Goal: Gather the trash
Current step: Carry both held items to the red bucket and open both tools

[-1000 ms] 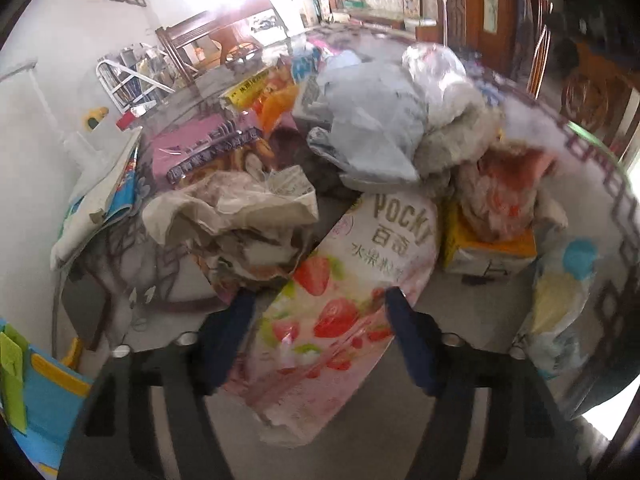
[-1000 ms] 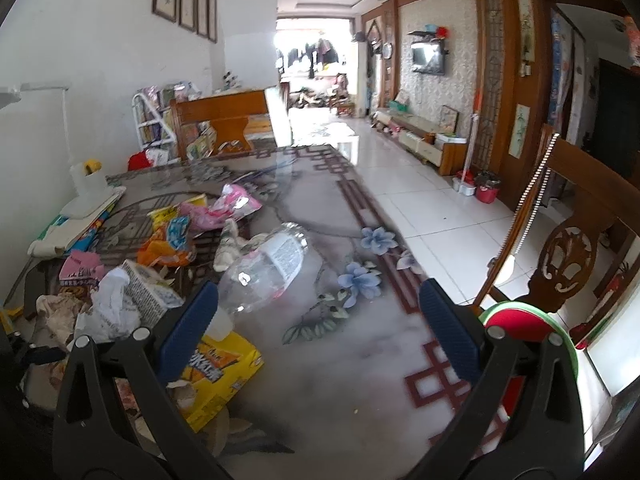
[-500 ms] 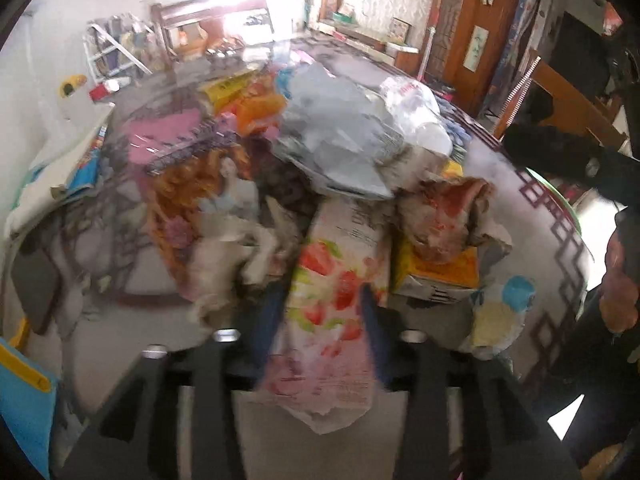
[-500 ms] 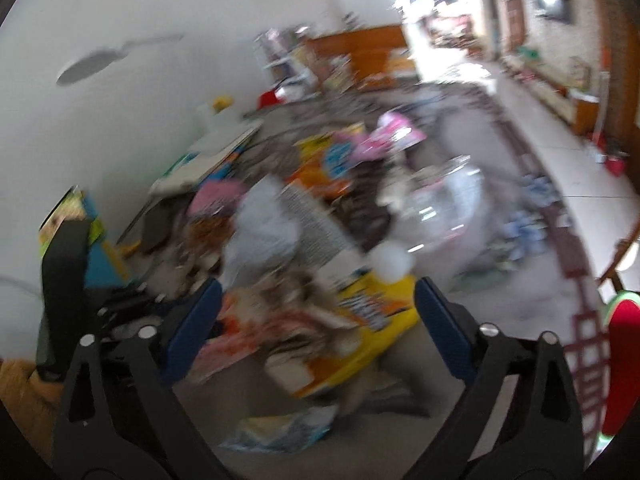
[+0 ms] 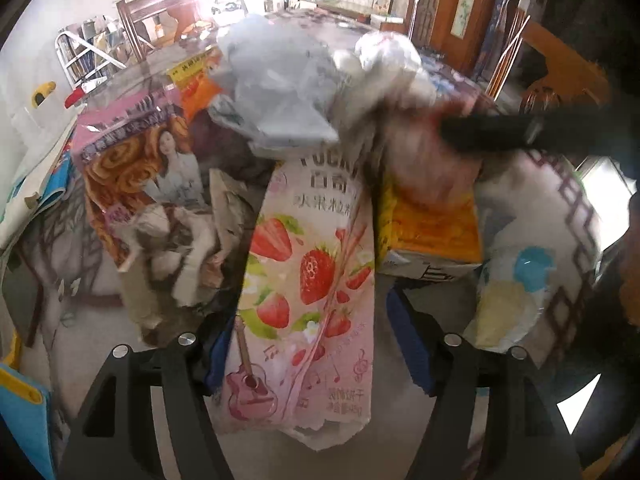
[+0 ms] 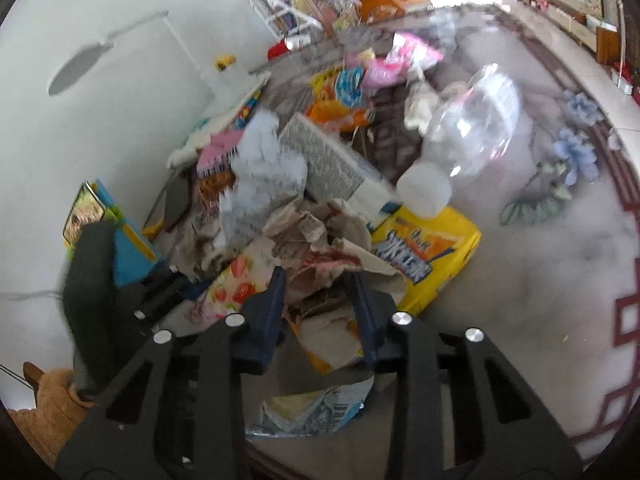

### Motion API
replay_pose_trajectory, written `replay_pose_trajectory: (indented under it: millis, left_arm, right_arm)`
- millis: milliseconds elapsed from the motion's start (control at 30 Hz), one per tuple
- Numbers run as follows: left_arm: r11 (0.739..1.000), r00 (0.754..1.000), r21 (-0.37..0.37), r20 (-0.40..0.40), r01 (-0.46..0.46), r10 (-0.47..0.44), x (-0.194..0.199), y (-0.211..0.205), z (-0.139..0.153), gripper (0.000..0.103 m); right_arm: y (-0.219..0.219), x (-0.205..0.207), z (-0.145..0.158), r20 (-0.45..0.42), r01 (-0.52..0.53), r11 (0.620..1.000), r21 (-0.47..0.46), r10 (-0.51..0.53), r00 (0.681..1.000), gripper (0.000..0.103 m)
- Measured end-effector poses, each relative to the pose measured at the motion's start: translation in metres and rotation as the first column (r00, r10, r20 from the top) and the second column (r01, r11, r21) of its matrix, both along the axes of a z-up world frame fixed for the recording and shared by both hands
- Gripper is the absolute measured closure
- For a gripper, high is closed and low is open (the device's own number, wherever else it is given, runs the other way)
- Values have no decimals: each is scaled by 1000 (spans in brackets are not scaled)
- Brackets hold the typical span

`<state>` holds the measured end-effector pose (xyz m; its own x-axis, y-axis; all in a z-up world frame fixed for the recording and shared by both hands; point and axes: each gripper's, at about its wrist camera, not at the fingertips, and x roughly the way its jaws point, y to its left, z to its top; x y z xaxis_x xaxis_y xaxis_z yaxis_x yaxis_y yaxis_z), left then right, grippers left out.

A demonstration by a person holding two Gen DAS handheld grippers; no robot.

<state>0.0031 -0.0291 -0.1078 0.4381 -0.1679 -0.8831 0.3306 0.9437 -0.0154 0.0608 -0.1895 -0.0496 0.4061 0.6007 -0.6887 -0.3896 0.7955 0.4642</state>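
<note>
1. The left tool [image 5: 308, 344] pointed steeply down at the heap, its blue pads apart and its jaws having just widened; the pink strawberry Pocky packet [image 5: 304, 288] lay between them, its torn end nearest the camera. The left pad sat tucked against the packet's edge and the right pad stood clear of it, so nothing was pinched.
2. The right tool [image 6: 320, 304] had just closed, and its 2 pads were pressed together on the crumpled brown-and-white wrapper [image 6: 332, 264] at the near edge of the heap.
3. Just below that wrapper, close to the camera, a flattened blue-and-white packet [image 6: 312, 408] lay on the table [image 6: 540, 280].
4. Beside the wrapper, on the right, a yellow carton [image 6: 432, 252] rested flat; the Pocky packet showed to its left.
5. Behind these, crumpled pale paper [image 6: 264, 176] and a grey printed box [image 6: 328, 160] were piled together.
6. A clear plastic bottle [image 6: 468, 136] lay on its side with its white cap towards the yellow carton, probably touching it, though blur hid the contact.
7. Farther back, orange and pink snack bags [image 6: 352, 88] were scattered on the table.
</note>
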Motion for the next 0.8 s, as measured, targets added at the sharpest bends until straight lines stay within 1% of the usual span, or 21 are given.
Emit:
replay_pose_trajectory:
  millis: [67,100,133,233,300,400,433,500,567,667,700,767,800]
  left_arm:
    - [1000,1000,14,-12,4,-4,2,-3,-4,40]
    - [1000,1000,17,-12,6,-6,2,-4,-4,44]
    - [1000,1000,12,-9,8,-8,1,-4,-3,51]
    - [1000,1000,-28,8,-7,7,-3,-2,5,55]
    - [998,999,-51,23,-32,33,-8,4,14,57]
    - [992,995,-106,62,-72,79,-18,13,29,58]
    - [984,991,-152,86,-90,104,-25,16,38,58]
    - [973,985,-209,117,-96,123,-35,17,49,58]
    - [968,980,-233,149,-92,129,-44,12,59,58]
    - [963,975,-257,175,-86,134,-48,3,70,58]
    - [958,974,-275,179,-84,136,-47,2,75,58]
    - [943,974,-325,183,-67,132,-43,-1,82,58]
    - [937,976,-344,181,-54,123,-39,-8,86,58]
  right_arm:
    - [-9,-1,5,18,16,1000,23,-17,1000,71]
    - [-13,-1,6,23,27,999,32,-28,999,71]
    - [-17,0,7,24,35,999,36,-36,999,71]
    - [-28,-4,10,29,59,997,45,-61,998,71]
    - [-33,-7,14,40,70,996,53,-72,997,71]
    - [-44,-17,20,64,87,994,64,-91,994,71]
    - [-45,-19,21,74,92,994,63,-97,993,71]
    - [-51,-25,26,96,106,992,68,-112,989,71]
    - [-60,-30,32,109,122,989,86,-131,985,71]
    - [-78,-37,42,121,157,980,123,-171,978,71]
    - [-85,-39,46,122,172,976,136,-189,974,71]
    - [-105,-45,51,109,237,963,132,-251,962,71]
    - [-121,-48,54,101,277,949,152,-294,950,71]
